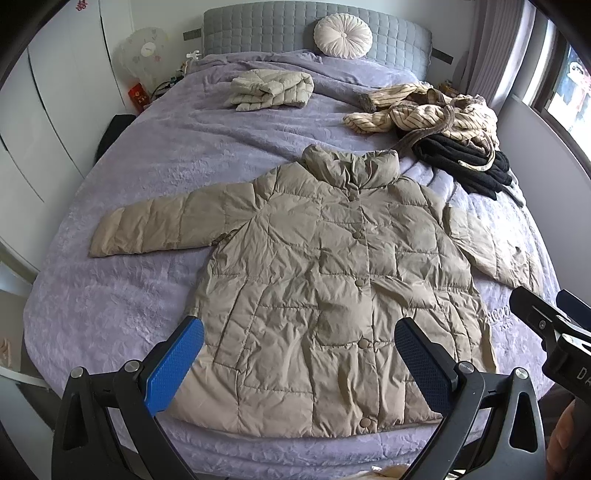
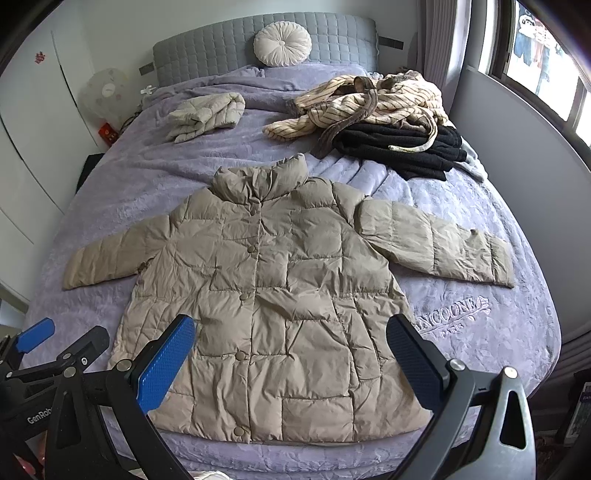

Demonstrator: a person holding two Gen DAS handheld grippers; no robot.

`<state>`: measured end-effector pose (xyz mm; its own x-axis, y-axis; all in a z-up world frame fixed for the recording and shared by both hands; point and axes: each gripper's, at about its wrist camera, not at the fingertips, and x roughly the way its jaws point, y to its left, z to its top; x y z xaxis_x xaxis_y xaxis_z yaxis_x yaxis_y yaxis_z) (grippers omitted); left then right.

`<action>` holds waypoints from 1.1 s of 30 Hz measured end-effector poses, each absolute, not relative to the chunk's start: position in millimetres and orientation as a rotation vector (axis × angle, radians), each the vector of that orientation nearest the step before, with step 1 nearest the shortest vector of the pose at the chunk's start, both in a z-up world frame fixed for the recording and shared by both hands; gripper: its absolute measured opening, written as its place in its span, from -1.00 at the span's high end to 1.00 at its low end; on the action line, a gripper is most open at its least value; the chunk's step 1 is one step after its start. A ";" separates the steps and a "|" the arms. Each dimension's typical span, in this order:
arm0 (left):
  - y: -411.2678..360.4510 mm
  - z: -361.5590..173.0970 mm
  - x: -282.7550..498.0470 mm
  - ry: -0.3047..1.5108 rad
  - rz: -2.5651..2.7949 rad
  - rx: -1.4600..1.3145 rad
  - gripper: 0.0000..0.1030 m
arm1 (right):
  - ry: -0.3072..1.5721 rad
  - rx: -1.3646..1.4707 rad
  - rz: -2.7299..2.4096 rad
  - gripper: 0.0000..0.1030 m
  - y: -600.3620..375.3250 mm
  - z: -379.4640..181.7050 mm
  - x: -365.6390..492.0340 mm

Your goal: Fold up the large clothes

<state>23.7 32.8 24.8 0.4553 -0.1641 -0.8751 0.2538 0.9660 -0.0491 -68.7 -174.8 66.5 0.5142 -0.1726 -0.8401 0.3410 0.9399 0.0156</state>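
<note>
A beige puffer jacket (image 1: 332, 280) lay flat, front up and buttoned, on the lavender bed cover (image 1: 122, 295), hem towards the foot of the bed and both sleeves spread outward. Bare cover showed left of the jacket and above its collar; its right sleeve reached near the bed's right edge.

The left claw (image 1: 299, 365) hung above the hem, spread wide and holding nothing. The right claw (image 2: 291, 365) hung likewise, wide apart and empty, just beside the left.

Farther up lay a folded cream jacket (image 1: 271, 89), well apart from a striped garment (image 1: 424, 110) heaped on a black one (image 1: 469, 166). A round cushion (image 1: 342, 36) leaned on the grey headboard (image 1: 258, 26). White wardrobe doors (image 1: 48, 110) stood left, a window (image 2: 543, 55) right.

The black garment's shape was hard to make out.
</note>
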 end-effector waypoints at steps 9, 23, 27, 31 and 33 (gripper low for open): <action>42.1 11.2 39.9 1.130 -0.256 0.085 -1.00 | 1.043 0.206 -0.275 -1.00 -169.4 54.8 -45.4; 108.3 -53.0 106.7 1.215 -0.242 -0.062 -1.00 | 1.267 0.268 -0.021 -1.00 -134.4 -11.8 23.1; 154.1 -94.8 147.6 1.234 -0.150 -0.121 -1.00 | 1.311 0.281 -0.014 -1.00 -117.5 -42.6 46.5; 203.0 -133.6 185.5 1.221 -0.067 -0.214 -1.00 | 1.331 0.272 0.000 -1.00 -102.8 -69.2 75.0; 228.6 -149.2 203.9 1.201 -0.046 -0.285 -1.00 | 1.325 0.262 0.009 -1.00 -94.4 -83.4 93.6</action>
<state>203.9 228.6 -149.2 0.3648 -0.1853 -0.9125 -0.1156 0.9634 -0.2419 93.6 -94.4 -83.4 0.2477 0.1549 -0.9564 0.1425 0.9706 0.1940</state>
